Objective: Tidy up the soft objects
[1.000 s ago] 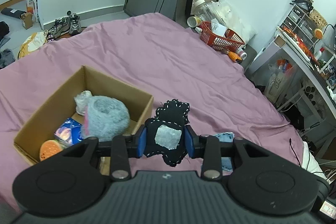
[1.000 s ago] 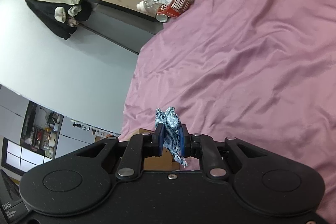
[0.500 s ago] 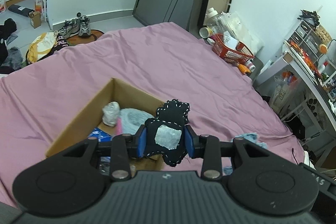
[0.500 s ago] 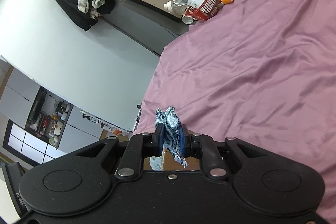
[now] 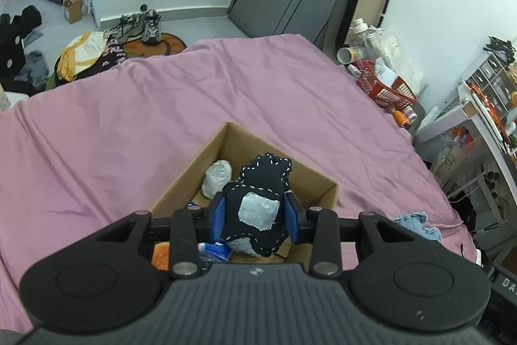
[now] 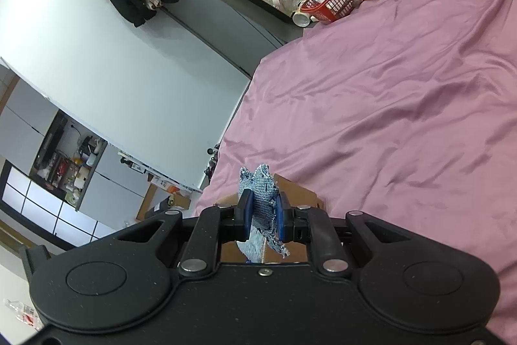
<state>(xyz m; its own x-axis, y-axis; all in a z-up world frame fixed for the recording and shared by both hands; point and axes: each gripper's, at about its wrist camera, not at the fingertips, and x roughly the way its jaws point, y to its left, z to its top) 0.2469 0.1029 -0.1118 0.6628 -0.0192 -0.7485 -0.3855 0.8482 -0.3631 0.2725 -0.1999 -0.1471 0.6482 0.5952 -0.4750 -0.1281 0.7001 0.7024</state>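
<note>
My left gripper (image 5: 255, 212) is shut on a black felt toy (image 5: 261, 183) with white stitching and a grey patch, held over the open cardboard box (image 5: 190, 173) on the pink bed. Inside the box lie a white wad (image 5: 217, 175), a blue packet (image 5: 215, 248) and an orange thing (image 5: 161, 253). My right gripper (image 6: 262, 214) is shut on a blue denim scrap (image 6: 260, 186), tilted, with the box corner (image 6: 297, 191) just beyond it. That denim scrap also shows in the left wrist view (image 5: 416, 223) at the right.
The pink bedsheet (image 5: 161, 105) spreads all around the box. A red basket (image 5: 384, 88) with bottles sits at the bed's far right corner. Shoes and clothes (image 5: 97, 47) lie on the floor beyond. A cluttered shelf (image 5: 484, 118) stands right of the bed.
My left gripper moved left over the box with the black toy; the box now sits under it. My right gripper swung with the denim scrap toward the box corner.
</note>
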